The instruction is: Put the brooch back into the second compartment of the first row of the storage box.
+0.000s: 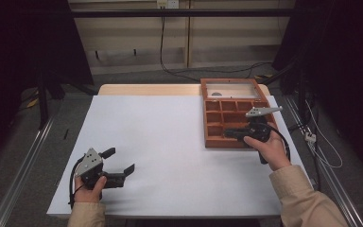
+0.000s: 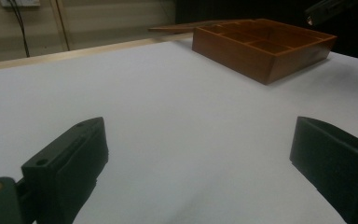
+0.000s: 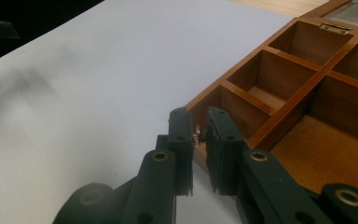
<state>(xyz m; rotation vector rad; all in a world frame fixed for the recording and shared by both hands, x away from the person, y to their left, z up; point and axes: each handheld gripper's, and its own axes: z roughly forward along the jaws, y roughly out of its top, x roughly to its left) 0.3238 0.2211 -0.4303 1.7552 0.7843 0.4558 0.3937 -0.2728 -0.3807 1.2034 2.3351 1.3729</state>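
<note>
A white-covered table (image 1: 170, 151) stands on a grey floor before a pale panelled wall, with dark stands and trailing cables at either side. On its far right part lies the open reddish-brown wooden compartment box (image 1: 216, 124), its glazed lid (image 1: 230, 89) folded flat behind it, so that every cell is reachable from above. In the right gripper view a small shiny metal piece (image 3: 198, 134), too small to identify, sits between the jaws at the near left corner of the box. The right gripper (image 3: 199, 135) has its jaws pressed nearly together, apparently pinching that piece; judged from its place at the corner cell, the piece is being either set into or taken out of the box, and the pictures do not settle which. The left gripper (image 1: 122, 161) rests low on the near left of the table, well apart from the box, its jaws spread wide and empty, presumably parked clear of the working hand.
</note>
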